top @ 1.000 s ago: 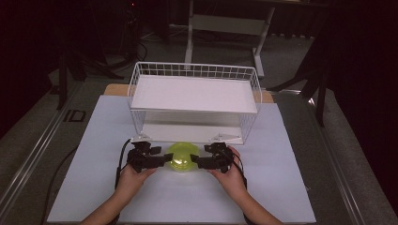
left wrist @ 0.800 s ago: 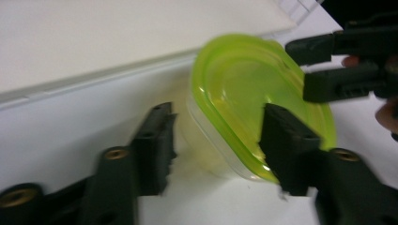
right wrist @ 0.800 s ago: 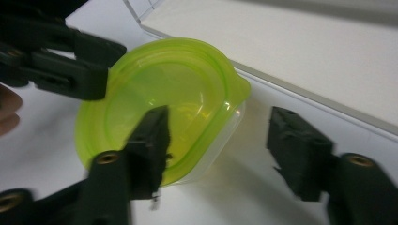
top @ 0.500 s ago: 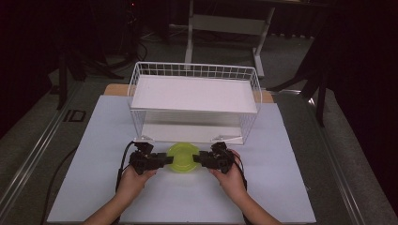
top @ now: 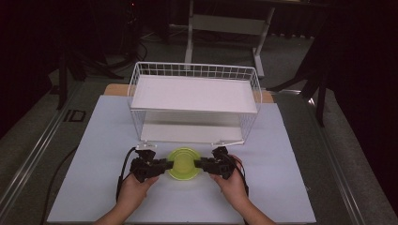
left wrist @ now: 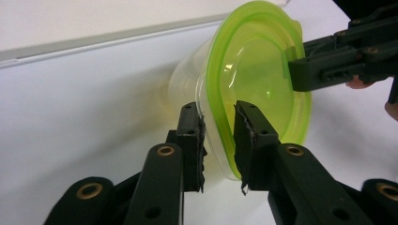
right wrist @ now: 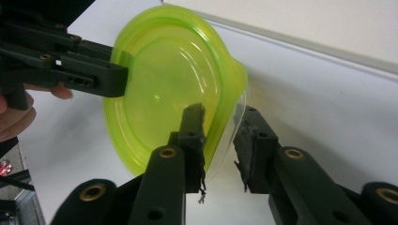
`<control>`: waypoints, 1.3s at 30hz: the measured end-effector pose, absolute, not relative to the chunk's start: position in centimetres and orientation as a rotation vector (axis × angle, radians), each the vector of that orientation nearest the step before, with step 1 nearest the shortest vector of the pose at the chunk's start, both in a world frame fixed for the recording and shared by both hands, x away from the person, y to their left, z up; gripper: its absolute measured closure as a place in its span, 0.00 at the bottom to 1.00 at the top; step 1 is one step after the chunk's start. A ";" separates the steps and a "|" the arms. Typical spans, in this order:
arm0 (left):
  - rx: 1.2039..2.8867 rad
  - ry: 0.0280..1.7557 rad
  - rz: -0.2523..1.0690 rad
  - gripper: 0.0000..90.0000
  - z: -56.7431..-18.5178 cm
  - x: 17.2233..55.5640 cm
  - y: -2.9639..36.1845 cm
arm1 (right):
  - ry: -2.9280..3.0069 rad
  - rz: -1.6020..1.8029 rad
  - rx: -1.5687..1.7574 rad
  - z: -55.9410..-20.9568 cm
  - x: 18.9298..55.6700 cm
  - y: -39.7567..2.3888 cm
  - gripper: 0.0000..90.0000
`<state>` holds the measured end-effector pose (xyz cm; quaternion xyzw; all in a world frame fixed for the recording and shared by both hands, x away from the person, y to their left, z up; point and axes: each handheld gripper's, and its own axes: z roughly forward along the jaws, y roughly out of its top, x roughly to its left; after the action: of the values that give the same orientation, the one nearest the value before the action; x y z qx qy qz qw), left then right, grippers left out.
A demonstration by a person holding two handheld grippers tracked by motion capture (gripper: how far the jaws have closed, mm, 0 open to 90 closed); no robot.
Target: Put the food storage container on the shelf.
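Lidded container [top: 183,163] stands upright, green lid facing up.

The clear container [left wrist: 187,79] beneath the green lid [left wrist: 256,75] is largely hidden, and its contents cannot be told.

Black claw [left wrist: 219,140] arms carry brass-ringed pivots and frayed black pads [left wrist: 245,140].
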<state>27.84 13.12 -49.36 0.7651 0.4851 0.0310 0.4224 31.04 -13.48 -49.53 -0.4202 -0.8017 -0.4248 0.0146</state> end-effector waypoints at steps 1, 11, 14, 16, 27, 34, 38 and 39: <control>1.917 1.224 0.065 0.83 -49.2 27.5 13.0 | -2.487 -1.318 -1.327 -49.5 30.8 -13.5 0.84; 1.872 1.176 0.075 0.90 -48.7 27.4 13.0 | -2.515 -1.406 -1.343 -47.8 29.7 -14.1 0.90; 1.859 1.142 0.110 0.90 -47.7 28.0 12.7 | -2.510 -1.445 -1.360 -46.8 30.0 -14.5 0.90; 1.850 1.123 0.136 0.90 -47.3 28.5 12.4 | -2.504 -1.468 -1.375 -46.3 30.3 -14.8 0.90; 1.814 1.066 0.203 0.90 -48.3 31.1 10.7 | -2.481 -1.482 -1.490 -46.7 32.2 -15.9 0.90; 1.811 1.076 0.226 0.89 -49.8 32.7 10.3 | -2.465 -1.467 -1.541 -48.0 33.4 -16.1 0.90; 1.799 1.095 0.230 0.89 -50.3 33.5 10.3 | -2.474 -1.469 -1.556 -48.6 34.2 -15.8 0.90; 1.799 1.095 0.230 0.89 -50.3 33.5 10.3 | -2.475 -1.466 -1.561 -48.7 34.4 -15.8 0.90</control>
<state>33.50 10.28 -50.35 0.7403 0.4509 0.0948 0.4895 34.41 -15.76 -48.71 -0.4760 -0.7546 -0.4469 -0.0657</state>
